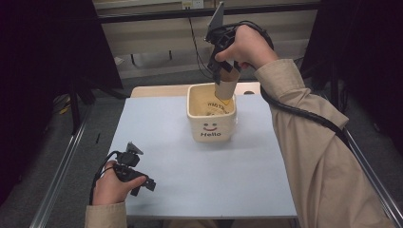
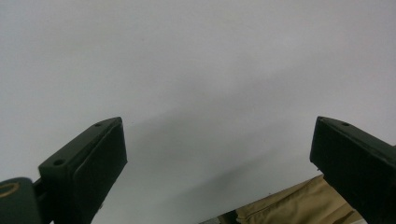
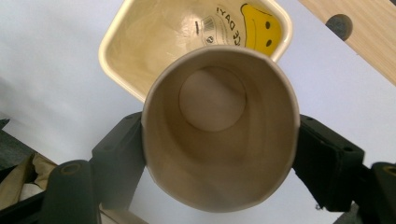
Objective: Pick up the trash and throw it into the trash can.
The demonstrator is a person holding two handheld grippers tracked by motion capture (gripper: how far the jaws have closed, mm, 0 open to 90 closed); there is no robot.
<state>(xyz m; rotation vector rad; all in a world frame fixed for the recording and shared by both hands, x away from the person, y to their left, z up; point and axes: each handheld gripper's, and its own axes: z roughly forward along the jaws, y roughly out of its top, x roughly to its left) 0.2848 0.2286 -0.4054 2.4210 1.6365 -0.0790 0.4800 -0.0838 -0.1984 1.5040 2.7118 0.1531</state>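
I have the right gripper (image 1: 223,71) clamped on a cardboard tube (image 1: 227,84) in the upper middle of the high view, its jaws pressing the tube's sides. The tube's long axis stands nearly upright, its lower end already inside the mouth of the cream "Hello" box (image 1: 211,126), which sits directly below the gripper. My left gripper (image 1: 138,178) rests at lower left, jaws spread and empty, well apart from the box.

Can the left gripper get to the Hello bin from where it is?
Probably yes. The left gripper rests open near the front left of the table, and only bare tabletop lies between it and the Hello bin. The right gripper holds a paper cup over the bin, though.
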